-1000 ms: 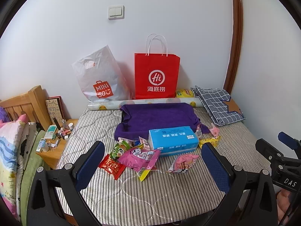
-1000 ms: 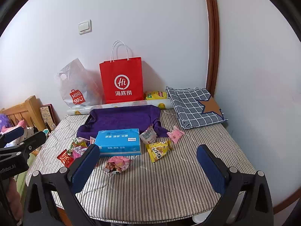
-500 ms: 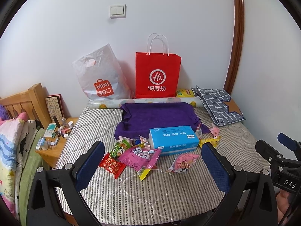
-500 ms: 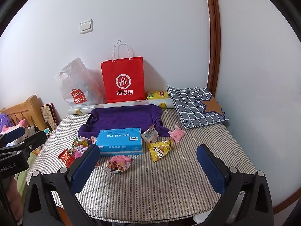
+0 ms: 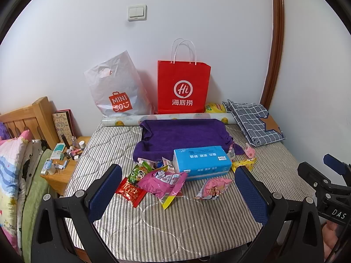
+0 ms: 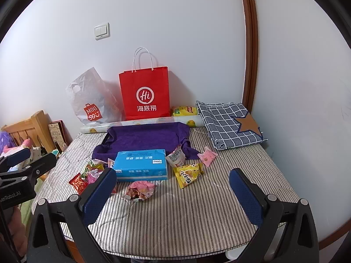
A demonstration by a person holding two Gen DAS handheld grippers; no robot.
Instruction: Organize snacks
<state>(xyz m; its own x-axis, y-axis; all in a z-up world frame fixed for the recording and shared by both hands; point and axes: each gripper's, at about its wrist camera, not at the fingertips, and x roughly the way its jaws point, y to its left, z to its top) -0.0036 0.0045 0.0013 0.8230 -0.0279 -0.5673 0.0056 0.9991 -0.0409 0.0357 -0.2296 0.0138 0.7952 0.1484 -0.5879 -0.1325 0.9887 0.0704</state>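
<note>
Left gripper (image 5: 178,188) and right gripper (image 6: 173,189): jaws of both spread wide, released, grasping nothing, held above the near edge of the grey striped quilted surface (image 6: 186,214). The loose snack packets lie ahead of the jaws, clear of them, around a blue rectangular tissue pack (image 5: 201,163): pink foil packet (image 5: 163,180), red packet (image 5: 130,192), small pink crumpled packet (image 6: 140,189), yellow packet (image 6: 187,174). A purple cloth-lined tray (image 6: 144,140) sits behind the tissue pack.
</note>
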